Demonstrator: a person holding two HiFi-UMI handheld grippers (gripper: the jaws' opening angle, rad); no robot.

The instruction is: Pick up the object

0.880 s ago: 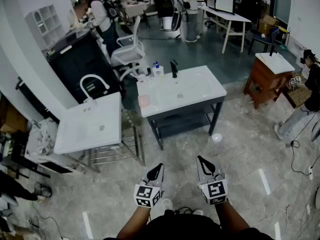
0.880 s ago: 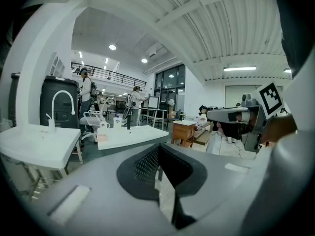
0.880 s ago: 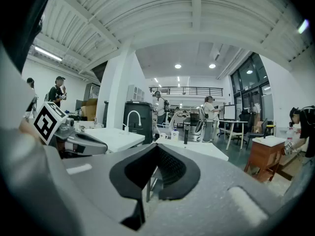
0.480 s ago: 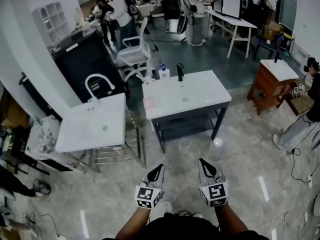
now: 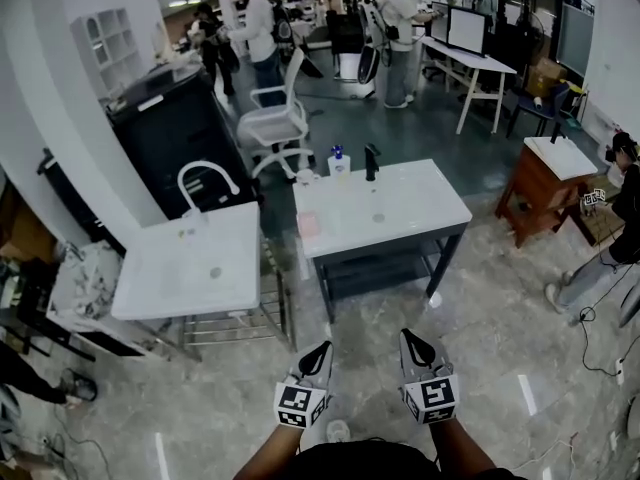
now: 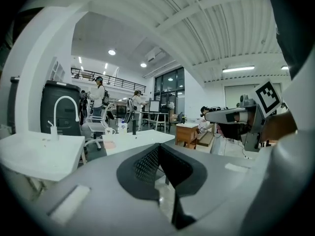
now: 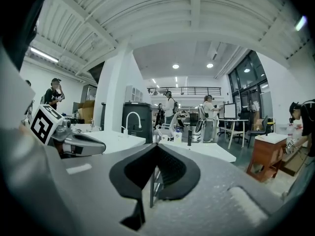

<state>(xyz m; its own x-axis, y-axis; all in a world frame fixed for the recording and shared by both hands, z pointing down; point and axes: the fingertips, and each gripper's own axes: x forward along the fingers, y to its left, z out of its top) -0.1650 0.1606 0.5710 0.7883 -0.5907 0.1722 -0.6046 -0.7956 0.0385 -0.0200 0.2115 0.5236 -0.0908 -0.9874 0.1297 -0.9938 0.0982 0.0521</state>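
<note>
The left gripper [image 5: 319,349] and right gripper [image 5: 408,337] both have their jaws together, holding nothing. The table [image 5: 410,211] is far ahead, well apart from both. A bottle [image 5: 338,160] and pink pad [image 5: 309,225] sit on its left side. I cannot tell which one to pick.

No legible text, number or brand is showing anywhere. The marker cube [image 5: 300,405] on the left gripper [image 5: 322,346] is displaying only black-and-white squares, likewise the right gripper [image 5: 405,334]. The label on the bottle [image 5: 338,160] on the tabletop [image 5: 400,208] is showing too small to read.
</note>
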